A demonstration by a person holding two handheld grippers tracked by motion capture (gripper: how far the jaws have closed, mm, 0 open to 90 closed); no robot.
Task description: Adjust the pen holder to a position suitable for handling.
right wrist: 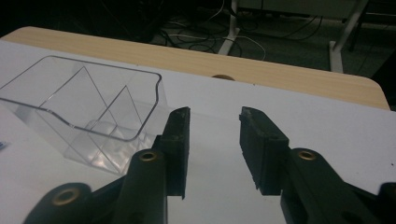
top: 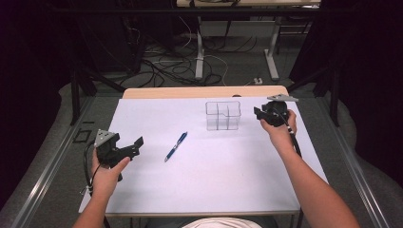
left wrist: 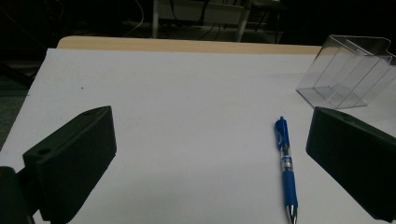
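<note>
Pen [top: 176, 146] is seen in the high view lying flat on the white tabletop [top: 214, 180], left of centre, slanted with one end toward the clear organizer [top: 223, 115]. It is well apart from the organizer, which stands upright near the far edge. The left gripper [top: 135, 145] is held low at the left side, its jaws aimed toward the pen and near it but not touching; this placing is judged to be a line-up for a grasp. The right gripper [top: 259, 113] is held just beside the organizer's right wall, probably to steady it or wait there.

Left gripper view: the jaws are spread wide, with nothing between them but bare tabletop. The pen [left wrist: 285, 166] is seen just inside the right-hand jaw, lengthwise along the line of sight, silver tip nearest the camera. The organizer [left wrist: 348, 70] is seen beyond, at upper right.

Right gripper view: the jaws are parted narrowly and hold nothing. The organizer [right wrist: 88, 109], with its inner dividers and no contents visible, is seen just left of the left-hand jaw; contact cannot be told. Wood edge of the tabletop is seen behind.
</note>
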